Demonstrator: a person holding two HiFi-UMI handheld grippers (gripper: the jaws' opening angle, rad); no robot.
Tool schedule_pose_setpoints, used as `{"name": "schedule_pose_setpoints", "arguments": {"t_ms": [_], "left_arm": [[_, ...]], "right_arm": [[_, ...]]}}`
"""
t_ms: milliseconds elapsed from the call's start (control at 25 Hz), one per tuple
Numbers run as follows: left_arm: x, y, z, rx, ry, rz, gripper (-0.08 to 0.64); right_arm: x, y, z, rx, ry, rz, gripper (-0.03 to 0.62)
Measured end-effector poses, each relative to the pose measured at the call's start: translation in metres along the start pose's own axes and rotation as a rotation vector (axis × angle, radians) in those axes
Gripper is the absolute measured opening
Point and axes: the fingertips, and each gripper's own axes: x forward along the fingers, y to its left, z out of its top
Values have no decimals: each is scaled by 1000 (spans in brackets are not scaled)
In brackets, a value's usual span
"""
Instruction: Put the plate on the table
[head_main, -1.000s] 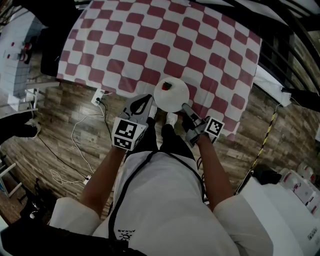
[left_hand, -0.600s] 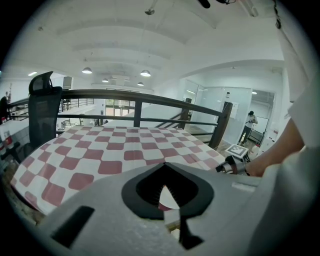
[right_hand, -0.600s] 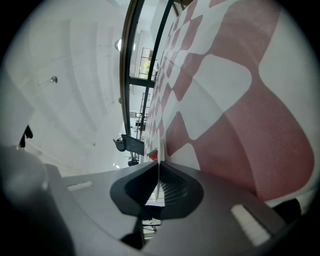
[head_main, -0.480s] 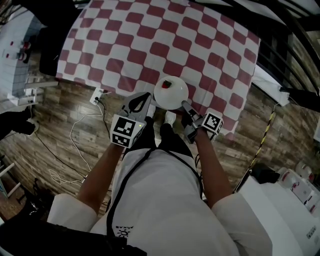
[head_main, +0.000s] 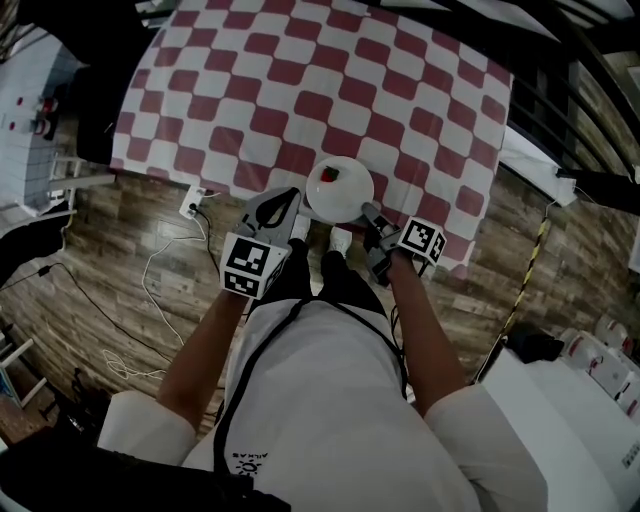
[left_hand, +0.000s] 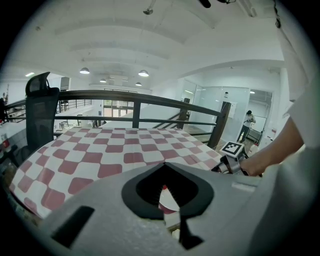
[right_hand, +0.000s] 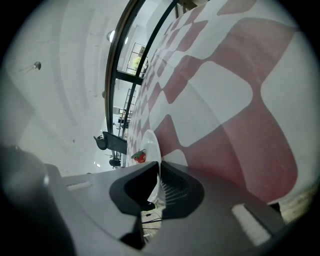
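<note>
A white plate (head_main: 345, 195) carrying a small red strawberry (head_main: 331, 175) sits at the near edge of the table's red-and-white checked cloth (head_main: 300, 80). Whether it rests on the cloth I cannot tell. My right gripper (head_main: 366, 212) has the plate's near rim (right_hand: 150, 145) between its jaws (right_hand: 159, 167). They have just been opening a little, but the pads still look closed on the rim. My left gripper (head_main: 296, 202) is beside the plate's left edge, shut, with nothing in it. In the left gripper view (left_hand: 165, 164) the plate (left_hand: 170, 201) shows below the jaws.
A power strip (head_main: 195, 198) and loose cables lie on the wooden floor left of my legs. A black railing (left_hand: 150, 100) runs behind the table, with a black chair (left_hand: 37, 100) at its left. White equipment (head_main: 590, 400) stands at the lower right.
The right gripper has come down a little and tilted with the plate, nearer the cloth. The left gripper has stayed where it was.
</note>
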Motion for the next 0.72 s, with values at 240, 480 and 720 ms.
{"name": "schedule_pose_setpoints", "arguments": {"t_ms": [240, 480, 720], "left_arm": [[-1, 3, 0, 3, 5, -8, 5], [-2, 5, 2, 10, -4, -15, 5], [-5, 3, 7, 17, -10, -34, 5]], "right_arm": [[3, -5, 1, -37, 5, -138, 37], [4, -7, 1, -75, 1, -247, 46], [3, -7, 1, -134, -12, -355, 55]]}}
